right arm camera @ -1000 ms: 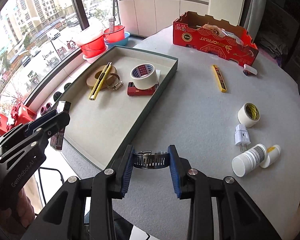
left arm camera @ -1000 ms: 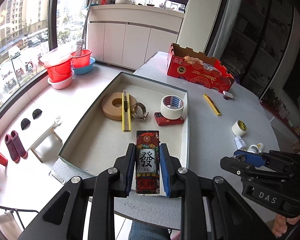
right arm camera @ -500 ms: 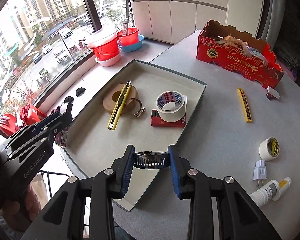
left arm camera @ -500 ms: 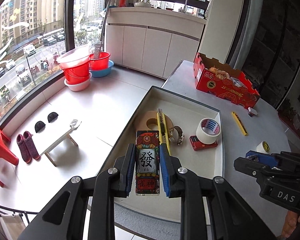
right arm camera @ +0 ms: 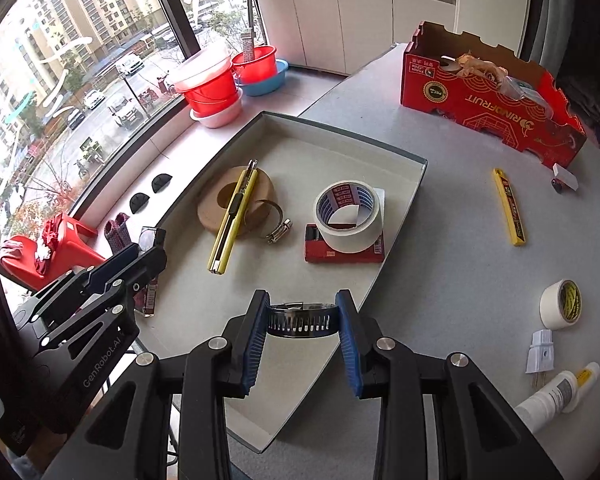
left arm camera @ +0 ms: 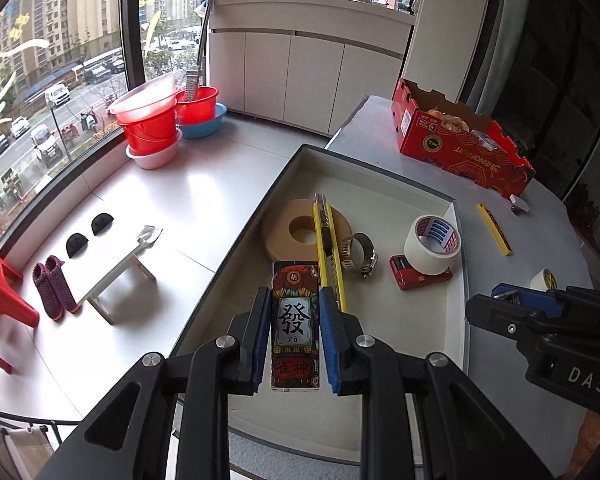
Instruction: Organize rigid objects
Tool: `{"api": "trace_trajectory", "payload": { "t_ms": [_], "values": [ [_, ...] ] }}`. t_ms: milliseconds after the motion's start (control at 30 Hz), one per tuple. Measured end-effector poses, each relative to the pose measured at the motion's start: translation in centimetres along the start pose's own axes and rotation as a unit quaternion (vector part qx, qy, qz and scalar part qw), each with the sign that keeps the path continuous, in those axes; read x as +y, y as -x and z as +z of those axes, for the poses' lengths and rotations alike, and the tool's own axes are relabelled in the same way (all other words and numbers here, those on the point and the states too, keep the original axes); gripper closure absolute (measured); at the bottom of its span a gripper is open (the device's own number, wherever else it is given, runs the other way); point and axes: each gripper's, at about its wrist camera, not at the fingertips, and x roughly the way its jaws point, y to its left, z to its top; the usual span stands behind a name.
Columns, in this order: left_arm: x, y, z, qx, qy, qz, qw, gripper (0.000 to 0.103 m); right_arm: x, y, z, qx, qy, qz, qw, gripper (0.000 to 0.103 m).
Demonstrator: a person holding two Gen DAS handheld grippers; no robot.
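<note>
A patterned box was clamped in the left gripper above the tray, at 6 o'clock from the yellow knife. A metal clamp was gripped by the right gripper over the tray's 5 o'clock edge.

Curved window, upper left of the frame: daylight, street and towers outside. White cabinets at top centre; pale tiled floor. Red basins, red stool, small white bench at left.
</note>
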Motion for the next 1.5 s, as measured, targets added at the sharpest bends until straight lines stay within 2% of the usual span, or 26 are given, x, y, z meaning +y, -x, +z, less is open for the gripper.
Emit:
{"api": "trace_trajectory", "payload": {
  "t_ms": [967, 1033, 1100, 1133, 1167, 1200, 1267, 1300, 1333, 1367, 1433, 1500],
  "values": [
    [-1.9, -4.3, -0.8, 0.058, -0.026, -0.006, 0.9979, 0.076, -0.3, -4.4, 0.2, 0.037, 0.007, -0.007, 0.999, 0.068],
    [-2.0, -4.5, -1.0, 0.063, -0.028, -0.007, 0.9976, 0.061, -0.2, -4.6, 0.1, 0.04, 0.009, -0.011, 0.999, 0.068],
    [-1.9, -4.5, -1.0, 0.06, -0.027, 0.008, 0.9978, 0.039, -0.2, -4.6, 0.0, 0.039, 0.016, -0.022, 0.999, 0.067],
    [-1.7, -4.5, -1.0, 0.058, -0.025, 0.013, 0.9979, 0.035, -0.2, -4.6, 0.0, 0.038, 0.018, -0.025, 0.999, 0.067],
    [-1.4, -4.5, -1.0, 0.058, -0.02, 0.017, 0.998, 0.026, -0.3, -4.4, -0.1, 0.037, 0.02, -0.025, 0.999, 0.067],
    [-1.1, -4.4, -1.0, 0.057, -0.013, 0.019, 0.9981, 0.023, -0.4, -4.3, -0.1, 0.035, 0.02, -0.019, 0.999, 0.066],
    [-0.5, -4.4, -1.0, 0.061, 0.0, 0.024, 0.9978, 0.022, -0.3, -3.7, 0.0, 0.025, 0.019, -0.011, 0.999, 0.047],
    [-0.3, -4.5, -1.0, 0.071, 0.007, 0.031, 0.9969, 0.02, -0.2, -3.3, 0.0, 0.017, 0.019, -0.028, 0.999, 0.039],
    [0.1, -4.7, -0.9, 0.078, 0.015, 0.036, 0.9962, 0.02, -0.2, -2.8, 0.1, 0.007, 0.02, -0.051, 0.998, 0.018],
    [0.4, -4.6, -0.9, 0.079, 0.023, 0.033, 0.9961, 0.015, -0.2, -2.3, 0.1, -0.005, 0.022, -0.062, 0.998, 0.005],
    [0.7, -4.3, -0.8, 0.074, 0.032, 0.029, 0.9963, 0.002, -0.3, -1.5, 0.2, -0.016, 0.022, -0.056, 0.998, 0.004],
    [0.6, -3.8, -0.8, 0.067, 0.033, 0.03, 0.9968, 0.0, -0.5, -1.0, 0.2, -0.014, 0.016, -0.053, 0.998, 0.004]
  ]
}}
